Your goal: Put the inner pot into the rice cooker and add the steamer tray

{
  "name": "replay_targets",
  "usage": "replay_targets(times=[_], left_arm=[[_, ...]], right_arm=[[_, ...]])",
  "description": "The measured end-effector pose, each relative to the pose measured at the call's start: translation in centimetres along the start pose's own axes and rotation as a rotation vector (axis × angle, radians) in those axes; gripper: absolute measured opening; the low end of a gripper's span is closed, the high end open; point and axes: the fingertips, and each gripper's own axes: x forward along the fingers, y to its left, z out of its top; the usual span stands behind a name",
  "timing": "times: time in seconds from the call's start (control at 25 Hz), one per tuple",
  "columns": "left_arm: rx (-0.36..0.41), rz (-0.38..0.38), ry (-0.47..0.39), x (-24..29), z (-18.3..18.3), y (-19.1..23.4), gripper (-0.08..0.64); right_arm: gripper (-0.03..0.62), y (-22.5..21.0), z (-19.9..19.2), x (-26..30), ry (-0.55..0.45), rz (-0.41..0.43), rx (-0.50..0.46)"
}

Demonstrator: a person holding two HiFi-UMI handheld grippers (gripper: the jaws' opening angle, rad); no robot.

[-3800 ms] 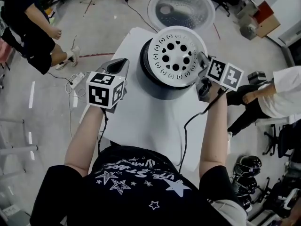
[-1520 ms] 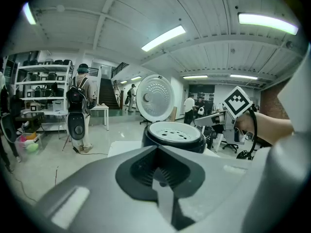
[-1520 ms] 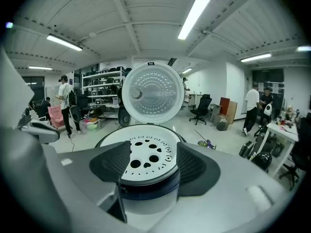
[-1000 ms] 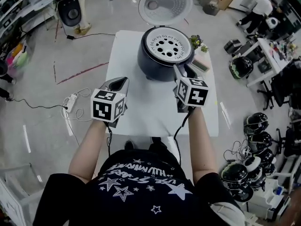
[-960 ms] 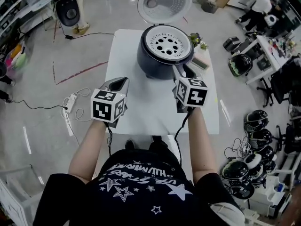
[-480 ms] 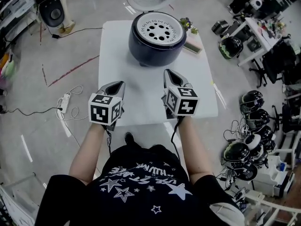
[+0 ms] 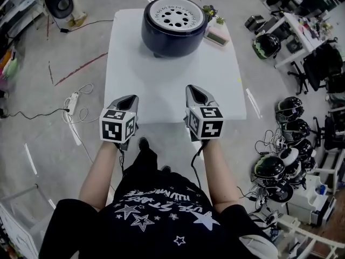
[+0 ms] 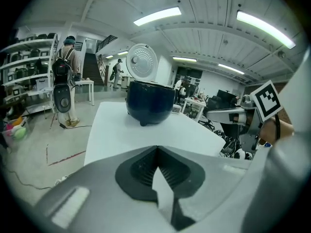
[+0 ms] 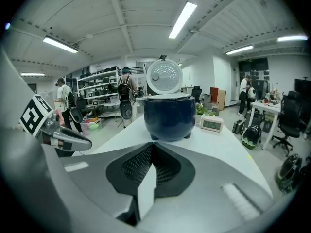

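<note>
The dark blue rice cooker point(image 7: 161, 39) stands at the middle of the bench's point(image 7: 161, 85) far edge. Its lid point(image 9: 164, 76) is swung up and open behind it. The steamer tray point(image 7: 173, 9), a pale disc pierced with round holes, sits in the cooker's mouth and covers it, hiding whatever lies below. From the right gripper view a thin pale rim shows at the mouth. It may be the tray's own edge or the inner pot's; it is too small to tell. Just beside the cooker, at the far right corner, are a small clock point(image 7: 216, 35) and some little potted plants point(image 7: 212, 12).

The 2 claws hang over the bench's near edge, well apart from the cooker and pointing towards it. The left claw point(image 7: 129, 97) is over the near left corner. Its 2 jaws are pressed together at the tips with nothing between them. The right claw point(image 7: 195, 89) is over the near edge, right of the middle. Its jaws are likewise closed tip to tip and hold nothing.

On the floor point(image 7: 64, 144) left of the bench lies a power strip point(image 7: 71, 99) with its cable. To the right of the bench several helmets point(image 7: 288, 112) sit on the floor.
</note>
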Motion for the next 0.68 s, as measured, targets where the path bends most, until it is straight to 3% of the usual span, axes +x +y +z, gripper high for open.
replay_targets(times=[0.68], left_arm=[[-0.02,0.028,0.009,-5.7,-6.3,-9.7,0.002]], right_arm=[[0.026,-2.1,-7.5,-11.1,0.004,0.021,0.062]])
